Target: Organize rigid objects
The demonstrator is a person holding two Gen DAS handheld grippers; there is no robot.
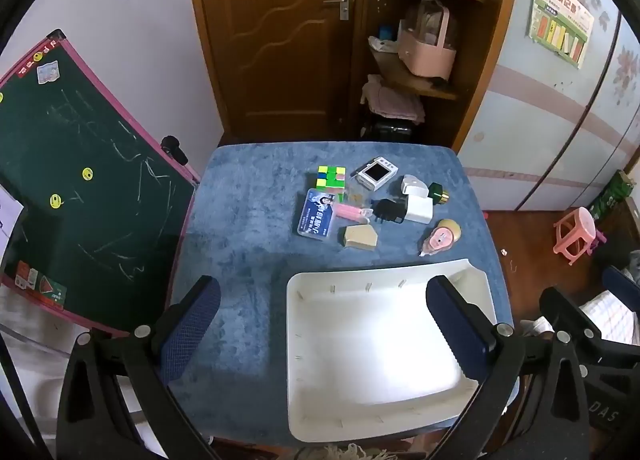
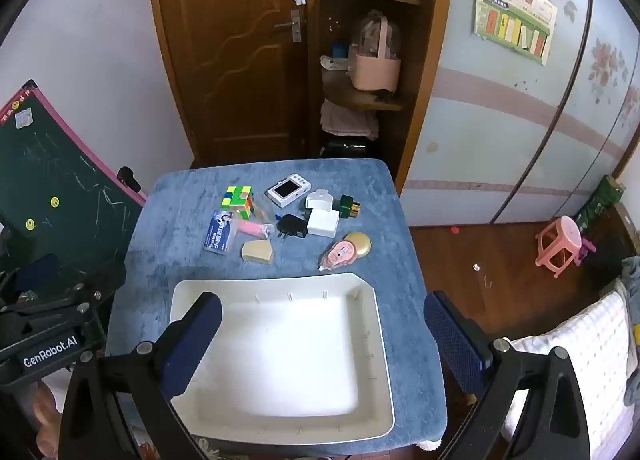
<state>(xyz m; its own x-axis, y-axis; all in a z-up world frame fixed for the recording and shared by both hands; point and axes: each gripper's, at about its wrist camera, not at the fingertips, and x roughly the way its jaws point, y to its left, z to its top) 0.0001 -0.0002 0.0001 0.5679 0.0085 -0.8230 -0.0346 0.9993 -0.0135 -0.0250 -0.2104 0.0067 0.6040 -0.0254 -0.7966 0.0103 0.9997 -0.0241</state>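
Observation:
An empty white tray (image 1: 308, 380) (image 2: 384, 380) lies at the near side of the blue-covered table (image 1: 240, 196) (image 2: 176, 220). Beyond it sit small items: a colour cube (image 1: 331, 177) (image 2: 238, 199), a white camera (image 1: 376, 173) (image 2: 289, 189), a blue card case (image 1: 318, 212) (image 2: 219, 235), a pink stick (image 1: 352, 211) (image 2: 251, 228), a black plug (image 1: 386, 211) (image 2: 292, 226), a white charger (image 1: 419, 209) (image 2: 323, 222), a tan block (image 1: 359, 238) (image 2: 258, 251), a pink correction tape (image 1: 440, 238) (image 2: 340, 254) and a green cap (image 1: 438, 191) (image 2: 349, 205). My left gripper (image 1: 322, 334) and right gripper (image 2: 323, 340) hover above the tray, both open and empty.
A green chalkboard (image 1: 80, 188) (image 2: 60, 196) leans at the table's left. A wooden door (image 1: 276, 40) and shelves with a pink basket (image 2: 374, 68) stand behind. A pink stool (image 2: 558, 246) sits on the wood floor at the right, near a checked cushion (image 2: 580, 360).

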